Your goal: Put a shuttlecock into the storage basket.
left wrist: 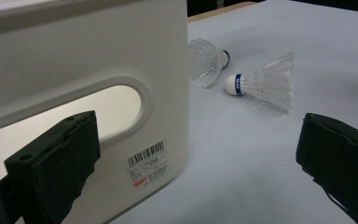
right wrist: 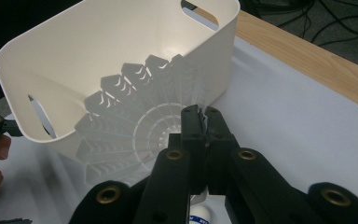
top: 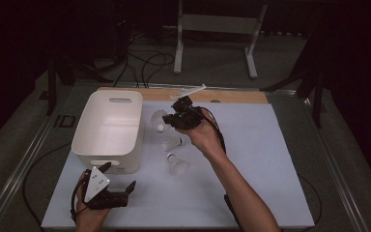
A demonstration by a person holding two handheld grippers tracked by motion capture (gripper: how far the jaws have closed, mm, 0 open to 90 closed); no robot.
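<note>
The right claw pinches a shuttlecock by its feathers beside the white bin; the left claw gapes empty.

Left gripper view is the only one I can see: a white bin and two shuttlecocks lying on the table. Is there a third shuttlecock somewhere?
Observer: Yes. The right gripper has its fingers shut on the feather skirt of a third shuttlecock.
Operator: Where is it relative to the bin?
Observer: Beside the right wall of the bin, not yet over the opening.
Operator: Is anything inside the bin?
Observer: No, its inside looks empty in the high view.
</note>
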